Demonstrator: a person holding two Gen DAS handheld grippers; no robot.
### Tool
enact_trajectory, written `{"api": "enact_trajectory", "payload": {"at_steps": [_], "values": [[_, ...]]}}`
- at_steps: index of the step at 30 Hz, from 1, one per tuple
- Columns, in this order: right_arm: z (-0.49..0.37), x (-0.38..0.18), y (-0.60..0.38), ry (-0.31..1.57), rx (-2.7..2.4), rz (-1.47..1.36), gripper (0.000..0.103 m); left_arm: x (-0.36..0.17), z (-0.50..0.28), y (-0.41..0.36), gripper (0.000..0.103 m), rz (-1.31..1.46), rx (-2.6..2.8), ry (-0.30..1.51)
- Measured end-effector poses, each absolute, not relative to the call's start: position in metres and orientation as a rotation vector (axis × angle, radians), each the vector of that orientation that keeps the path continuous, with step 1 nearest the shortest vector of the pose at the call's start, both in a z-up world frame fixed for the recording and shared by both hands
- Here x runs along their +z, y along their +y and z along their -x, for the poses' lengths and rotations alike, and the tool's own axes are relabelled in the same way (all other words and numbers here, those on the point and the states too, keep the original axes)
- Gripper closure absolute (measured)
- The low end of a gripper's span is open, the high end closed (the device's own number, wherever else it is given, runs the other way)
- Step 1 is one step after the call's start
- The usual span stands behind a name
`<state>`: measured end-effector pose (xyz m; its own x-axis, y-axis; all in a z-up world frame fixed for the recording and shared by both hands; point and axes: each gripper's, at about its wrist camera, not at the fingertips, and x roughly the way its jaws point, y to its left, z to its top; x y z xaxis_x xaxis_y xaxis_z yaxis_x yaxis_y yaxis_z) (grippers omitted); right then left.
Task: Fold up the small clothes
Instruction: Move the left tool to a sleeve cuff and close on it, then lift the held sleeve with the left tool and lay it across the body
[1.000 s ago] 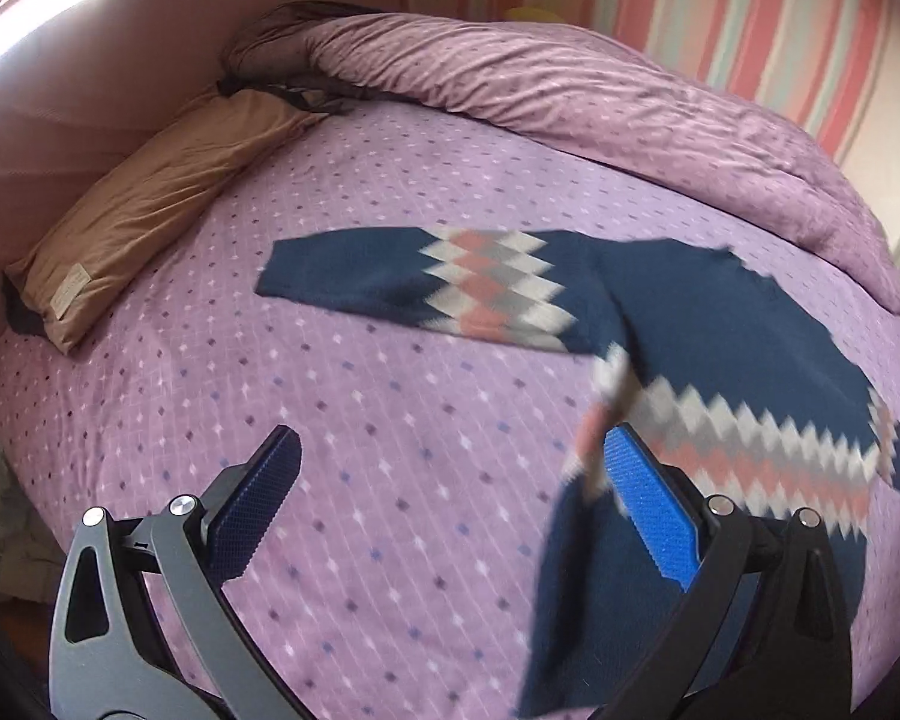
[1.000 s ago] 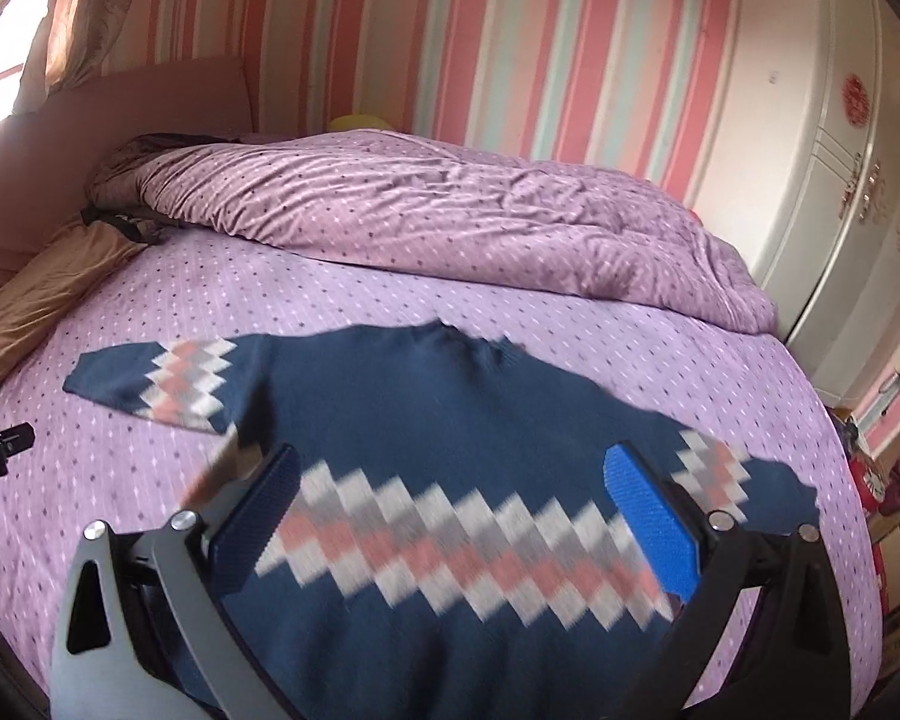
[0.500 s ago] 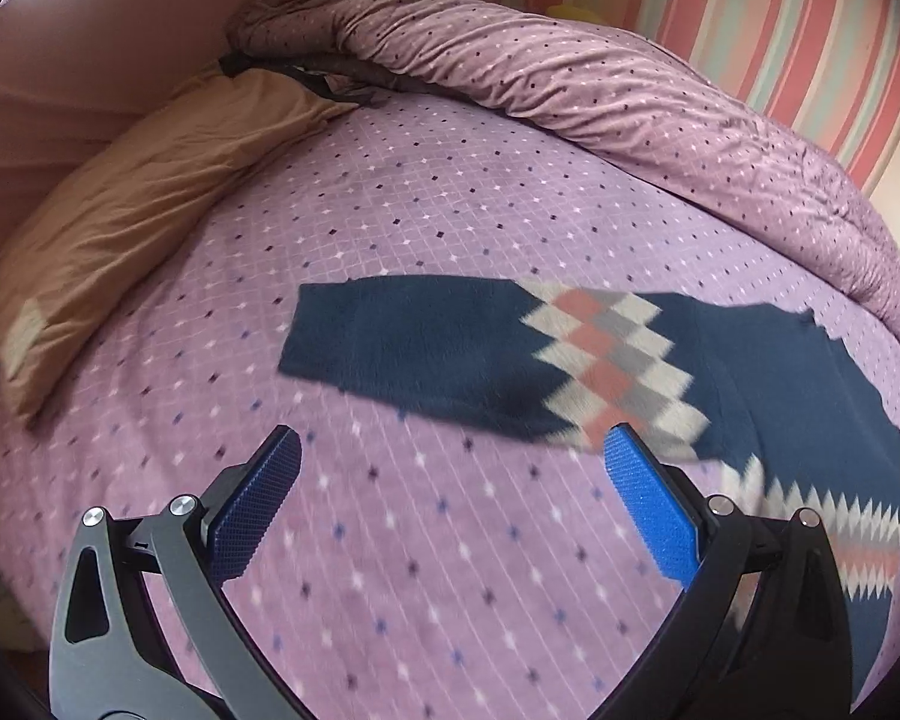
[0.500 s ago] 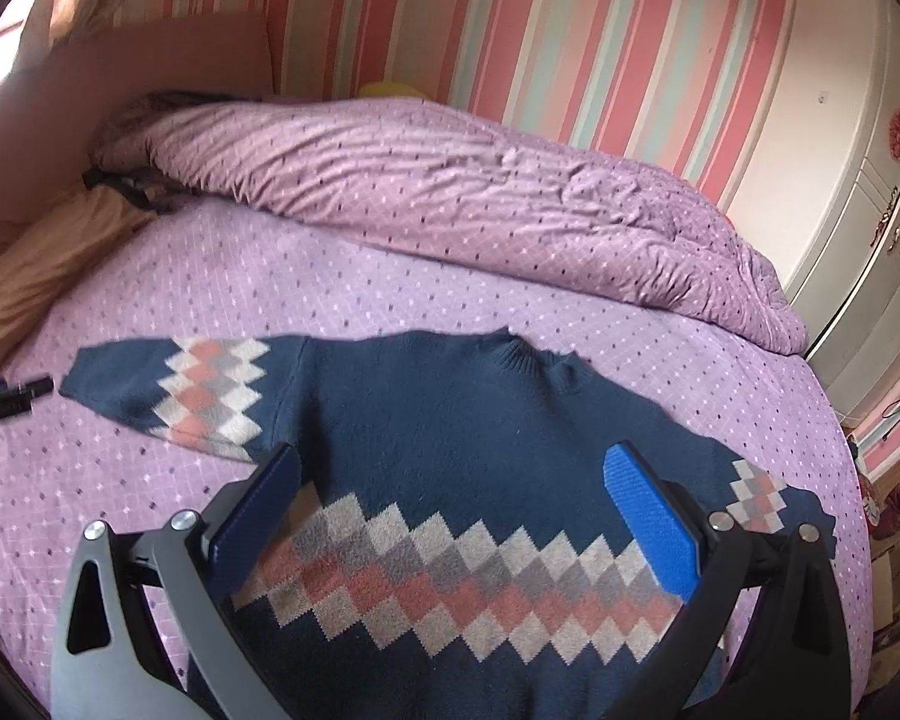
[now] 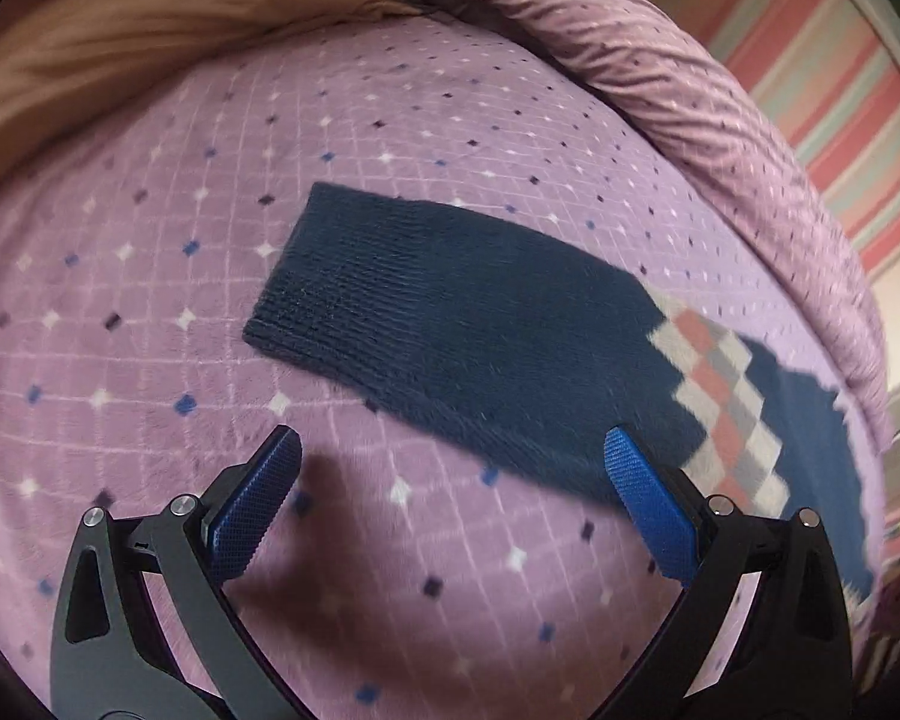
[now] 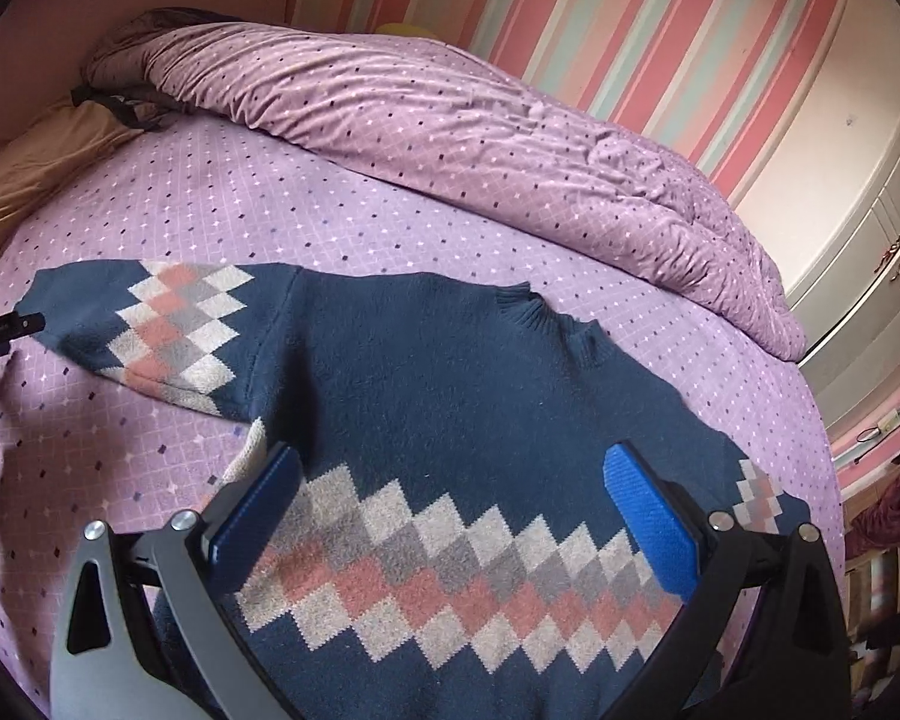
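Your left gripper (image 5: 450, 504) is wide open and empty; the sweater (image 6: 450, 408) sleeve cuff (image 5: 306, 300) sits near at 11 o'clock, sleeve running toward 4.

Left gripper (image 5: 450, 480) is held low with jaws spread wide, nothing gripped between the blue pads (image 5: 258, 504). Right gripper (image 6: 450, 492) is likewise held with jaws fully apart, nothing clamped. The left gripper's tip (image 6: 6, 327) is seen at the right camera's left edge.
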<state>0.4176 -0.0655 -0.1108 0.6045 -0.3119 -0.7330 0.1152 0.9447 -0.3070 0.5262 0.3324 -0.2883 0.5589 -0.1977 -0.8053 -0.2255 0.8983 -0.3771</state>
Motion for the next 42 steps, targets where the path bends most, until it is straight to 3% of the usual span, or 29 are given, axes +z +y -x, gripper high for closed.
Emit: {"api": "enact_trajectory", "payload": {"at_steps": [9,13,14,15,19,24,31,42], "values": [[-0.421,-0.109,-0.073,0.9,-0.273,0.274,0.001,-0.295,-0.551,0.338,0.007,0.518,0.059,0.926],[-0.418,-0.105,-0.075,0.901,-0.277,0.285,0.001,-0.293,-0.556,0.332,0.041,0.436,0.114,0.954],[-0.417,-0.104,-0.076,0.898,-0.279,0.291,0.001,-0.293,-0.558,0.331,0.052,0.419,0.117,0.961],[-0.416,-0.103,-0.077,0.895,-0.282,0.295,0.001,-0.294,-0.561,0.332,0.071,0.417,0.104,0.971],[-0.414,-0.099,-0.084,0.892,-0.291,0.288,0.001,-0.29,-0.567,0.331,0.085,0.406,0.076,0.977],[-0.412,-0.094,-0.096,0.892,-0.31,0.285,0.001,-0.267,-0.563,0.308,0.089,0.295,0.104,0.955],[-0.399,-0.073,-0.131,0.882,-0.354,0.261,0.001,-0.192,-0.545,0.254,0.089,0.212,0.042,0.858],[-0.36,-0.031,-0.245,0.882,-0.438,0.19,0.001,-0.096,-0.506,0.059,0.089,0.046,-0.154,0.857]]}}
